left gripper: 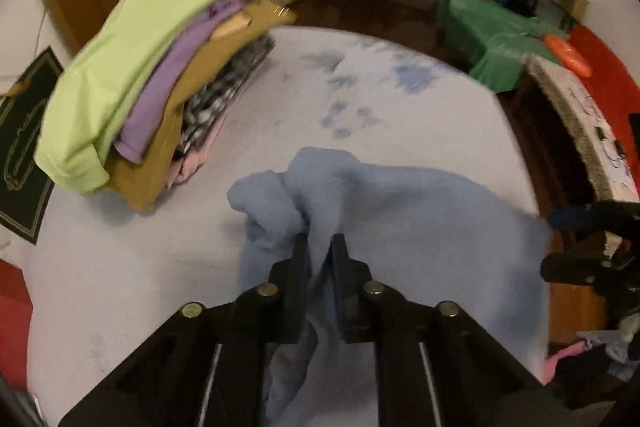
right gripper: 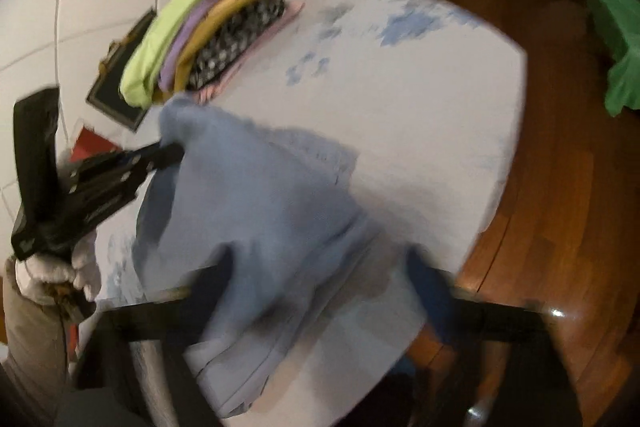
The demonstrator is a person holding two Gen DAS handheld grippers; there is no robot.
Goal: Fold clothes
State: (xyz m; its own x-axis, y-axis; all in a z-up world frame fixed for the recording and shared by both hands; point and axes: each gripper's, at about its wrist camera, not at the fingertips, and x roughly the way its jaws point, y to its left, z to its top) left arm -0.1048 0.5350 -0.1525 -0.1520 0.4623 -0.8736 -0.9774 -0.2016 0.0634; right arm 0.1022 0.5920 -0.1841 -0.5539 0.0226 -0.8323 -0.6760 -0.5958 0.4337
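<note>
White table (left gripper: 160, 247) with bare far edge, left gripper (left gripper: 319, 241) clamped on blue garment (left gripper: 400, 211), right gripper (right gripper: 320, 259) spread apart.

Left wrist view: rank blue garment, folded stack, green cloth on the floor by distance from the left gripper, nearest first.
1. blue garment: pinched between the left gripper fingers, dead ahead.
2. folded stack: ahead to the left, on the white table.
3. green cloth: far right, beyond the table's edge.
</note>
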